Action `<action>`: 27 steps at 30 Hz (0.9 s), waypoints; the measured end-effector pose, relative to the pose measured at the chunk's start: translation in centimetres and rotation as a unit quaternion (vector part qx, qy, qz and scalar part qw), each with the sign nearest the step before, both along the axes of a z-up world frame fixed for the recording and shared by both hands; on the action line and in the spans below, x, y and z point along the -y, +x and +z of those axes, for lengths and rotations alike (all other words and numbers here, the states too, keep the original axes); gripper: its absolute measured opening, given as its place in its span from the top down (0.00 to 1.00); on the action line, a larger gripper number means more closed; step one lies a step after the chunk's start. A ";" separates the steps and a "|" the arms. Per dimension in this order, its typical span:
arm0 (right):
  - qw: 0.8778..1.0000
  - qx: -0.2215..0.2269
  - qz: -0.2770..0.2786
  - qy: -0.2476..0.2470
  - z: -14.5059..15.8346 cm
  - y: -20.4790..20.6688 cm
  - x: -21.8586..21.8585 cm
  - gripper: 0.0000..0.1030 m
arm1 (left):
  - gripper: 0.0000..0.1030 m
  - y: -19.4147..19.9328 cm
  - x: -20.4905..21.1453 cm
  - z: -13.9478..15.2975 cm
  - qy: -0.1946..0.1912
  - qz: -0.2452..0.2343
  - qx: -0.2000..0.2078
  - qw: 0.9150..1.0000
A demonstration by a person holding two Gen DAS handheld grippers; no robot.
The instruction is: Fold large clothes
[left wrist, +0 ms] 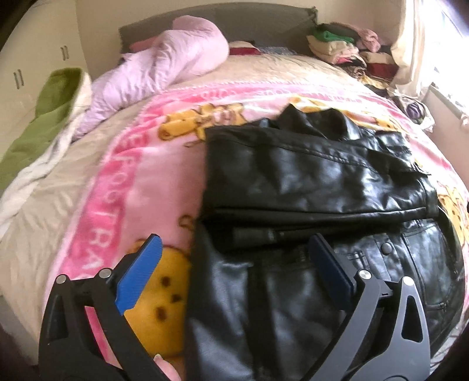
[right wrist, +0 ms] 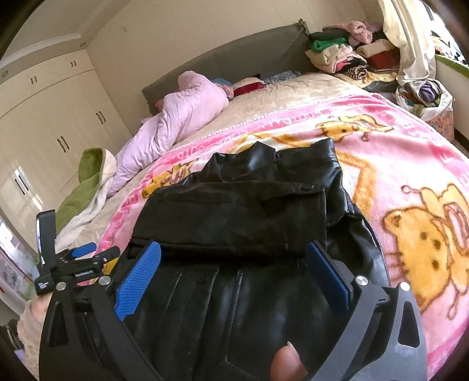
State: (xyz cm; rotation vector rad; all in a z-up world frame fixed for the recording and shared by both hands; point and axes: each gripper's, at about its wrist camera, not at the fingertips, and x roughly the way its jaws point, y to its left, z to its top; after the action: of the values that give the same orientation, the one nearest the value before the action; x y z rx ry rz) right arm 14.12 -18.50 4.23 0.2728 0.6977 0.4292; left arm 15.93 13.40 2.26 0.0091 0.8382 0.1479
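**Q:** What is shown at the left of the left wrist view?

**A:** A green and white cloth (left wrist: 44,123) is seen at 9 o'clock on the bed (left wrist: 263,67), with a pale pink quilted garment (left wrist: 164,64) at 11 o'clock. A pink cartoon blanket (left wrist: 123,181) is spread beneath them toward the centre.

**Q:** Where is the task's garment placed?

**A:** The black leather jacket (left wrist: 307,181) is laid on the blanket, centre to 3 o'clock, with its far part folded back over its near part. A stack of folded clothes (left wrist: 346,47) is seen at 1 o'clock, beside the headboard (left wrist: 234,17).

**Q:** How are the jaws of the left gripper (left wrist: 234,278) held?

**A:** They are spread wide. Nothing is pinched; one blue pad (left wrist: 140,275) is seen over the blanket, the other over the jacket. No contact with the jacket can be made out.

**Q:** And in the right wrist view?

**A:** Wardrobe doors (right wrist: 52,117) are shown at 9 o'clock, and the left gripper (right wrist: 85,255) at 8 o'clock. The jacket (right wrist: 234,222) is seen at centre, the blanket (right wrist: 410,181) at 3 o'clock, the clothes stack (right wrist: 346,55) at 1 o'clock. The jaws of the right gripper (right wrist: 234,278) are likewise spread wide, nothing being clamped; a fingertip (right wrist: 287,363) is visible at 6 o'clock.
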 end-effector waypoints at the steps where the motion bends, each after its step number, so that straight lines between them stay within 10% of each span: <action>1: 1.000 0.003 0.000 -0.001 0.2 -0.2 -0.1 0.04 | 0.09 -0.3 -0.2 0.3 0.003 0.002 0.004 1.000; 27: 0.999 0.053 0.000 -0.006 3.9 -5.9 2.3 0.04 | 0.09 -9.4 -1.4 4.1 -0.010 0.030 0.059 0.998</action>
State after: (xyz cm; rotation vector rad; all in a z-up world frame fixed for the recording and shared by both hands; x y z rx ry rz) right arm 8.26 -20.82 8.10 0.2376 0.5970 0.4370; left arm 6.54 14.82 6.35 -0.0426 0.7214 0.1943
